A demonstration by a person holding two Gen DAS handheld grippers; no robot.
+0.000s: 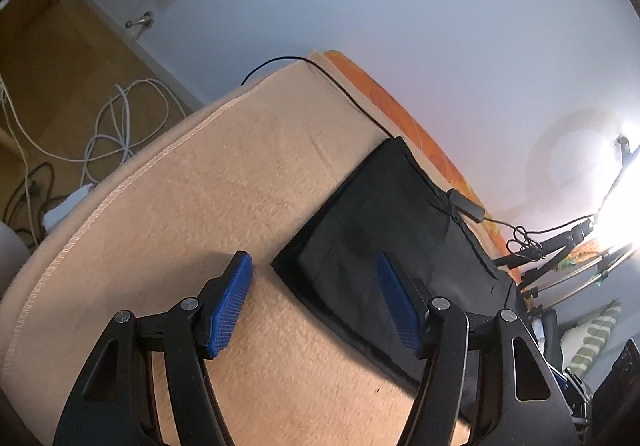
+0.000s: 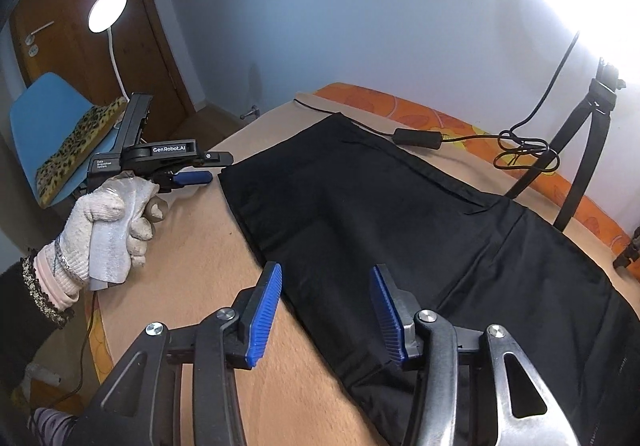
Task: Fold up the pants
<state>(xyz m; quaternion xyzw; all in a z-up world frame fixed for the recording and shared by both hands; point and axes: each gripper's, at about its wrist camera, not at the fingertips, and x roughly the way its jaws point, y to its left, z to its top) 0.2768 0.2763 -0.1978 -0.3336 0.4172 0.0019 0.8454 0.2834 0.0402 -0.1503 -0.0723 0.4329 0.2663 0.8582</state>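
OK, your left gripper (image 1: 316, 298) and right gripper (image 2: 326, 310) both gape wide, holding nothing, above the near edge of the black pants (image 2: 400, 214) flat on the beige blanket (image 1: 200, 186).

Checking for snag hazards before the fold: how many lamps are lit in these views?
2. A round lamp on a white gooseneck stands at the far left by the door. Another light glares at the right edge beside the bed; more may sit outside the frames.

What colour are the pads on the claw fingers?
Blue, ribbed pads on black claw fingers; clearest in the right wrist view, above the black pants.
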